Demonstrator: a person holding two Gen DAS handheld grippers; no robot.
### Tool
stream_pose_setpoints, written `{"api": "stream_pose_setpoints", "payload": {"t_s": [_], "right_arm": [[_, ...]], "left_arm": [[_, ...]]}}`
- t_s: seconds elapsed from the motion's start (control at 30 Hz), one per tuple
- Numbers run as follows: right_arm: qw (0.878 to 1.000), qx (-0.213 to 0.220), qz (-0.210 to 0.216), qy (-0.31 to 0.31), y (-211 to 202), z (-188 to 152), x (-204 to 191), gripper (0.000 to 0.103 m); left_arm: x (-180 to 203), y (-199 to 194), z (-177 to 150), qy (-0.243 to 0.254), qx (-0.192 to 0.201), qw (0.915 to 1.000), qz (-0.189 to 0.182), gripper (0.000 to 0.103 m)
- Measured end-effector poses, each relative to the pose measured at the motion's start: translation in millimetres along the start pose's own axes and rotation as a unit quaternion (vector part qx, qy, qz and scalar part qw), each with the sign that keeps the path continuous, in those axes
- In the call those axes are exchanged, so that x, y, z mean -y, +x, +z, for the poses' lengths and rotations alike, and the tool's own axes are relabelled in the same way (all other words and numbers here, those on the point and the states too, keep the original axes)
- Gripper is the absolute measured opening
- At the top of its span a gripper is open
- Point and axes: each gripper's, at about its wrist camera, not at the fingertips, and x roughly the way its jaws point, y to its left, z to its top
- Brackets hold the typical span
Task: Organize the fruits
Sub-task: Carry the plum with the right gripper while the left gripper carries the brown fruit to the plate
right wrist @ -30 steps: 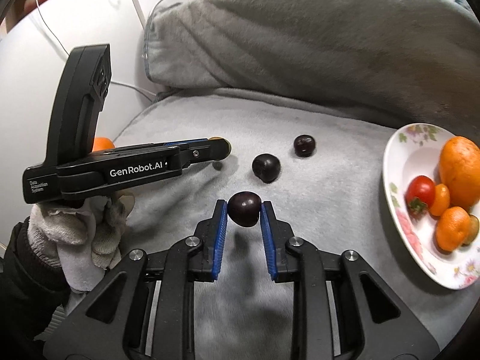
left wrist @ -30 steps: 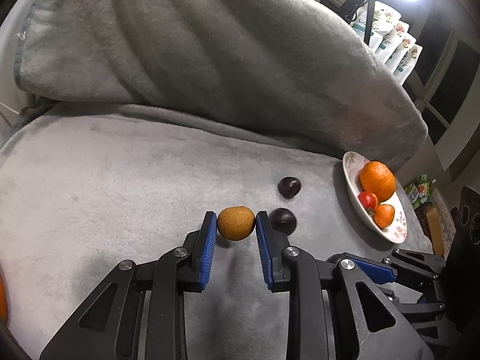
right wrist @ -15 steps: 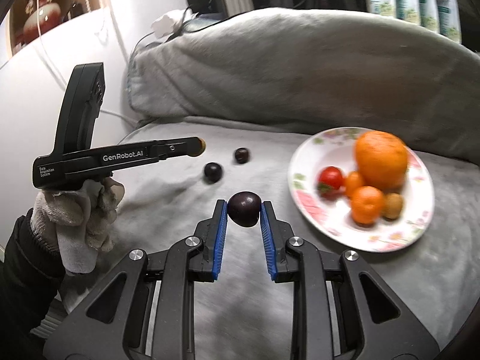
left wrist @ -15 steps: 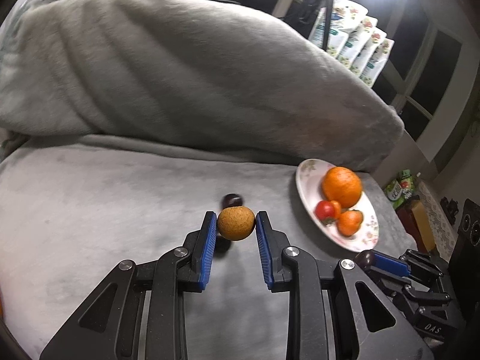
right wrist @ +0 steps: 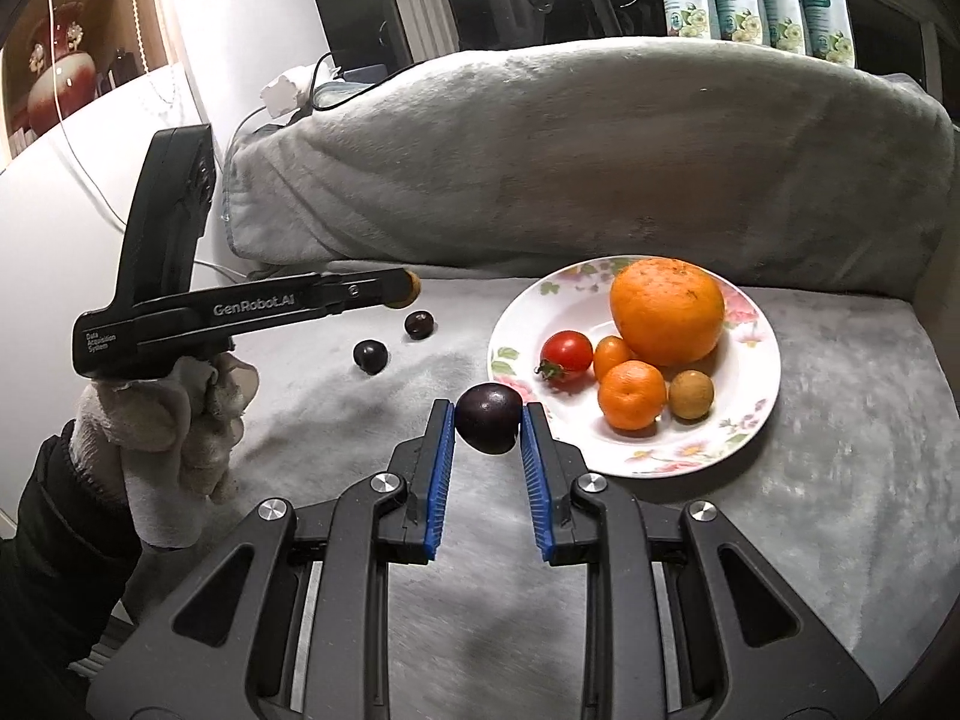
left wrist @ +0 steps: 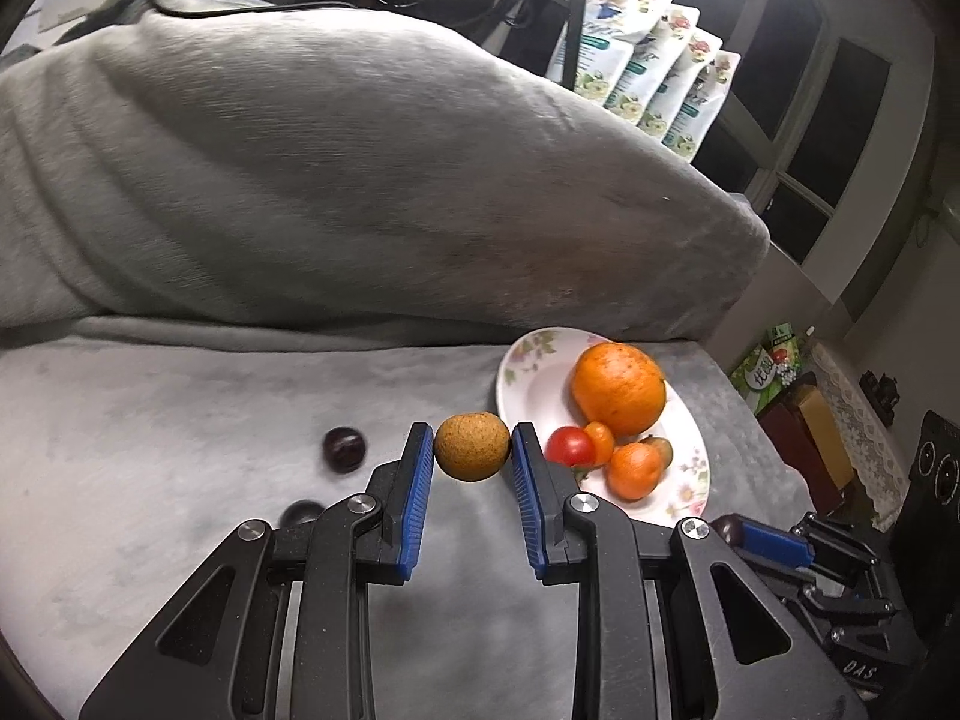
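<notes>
My left gripper [left wrist: 472,447] is shut on a small tan-brown round fruit [left wrist: 472,446], held above the grey blanket just left of the floral plate [left wrist: 528,360]. My right gripper [right wrist: 487,418] is shut on a dark purple fruit [right wrist: 487,417], held just left of the plate's [right wrist: 750,420] near rim. The plate holds a large orange [right wrist: 666,311], a red tomato [right wrist: 566,353], two small orange fruits [right wrist: 632,393] and a tan fruit [right wrist: 691,395]. Two dark fruits [right wrist: 418,324] [right wrist: 369,356] lie on the blanket to the left. The left gripper shows in the right wrist view [right wrist: 403,296].
A big grey cushion [right wrist: 570,162] rises behind the seat. The seat's right edge drops off to boxes [left wrist: 804,414] and a speaker [left wrist: 936,480] on the floor. Packets [left wrist: 654,78] and a stand line the window behind. A white wall and cable lie at left [right wrist: 72,138].
Both grippers have carried their fruits rightward toward the plate, which now looks larger and nearer in both views. The two loose dark fruits have fallen behind to the left.
</notes>
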Motion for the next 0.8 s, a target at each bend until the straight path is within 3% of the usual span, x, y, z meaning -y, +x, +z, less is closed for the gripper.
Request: {"api": "stream_pose_setpoints", "payload": {"t_s": [0.8], "right_arm": [[1.000,-0.009,-0.012,-0.008,16,-1,25,0.024]], "left_arm": [[29,53,17,0.020,-0.030,0.9993,-0.008,0.025]]}}
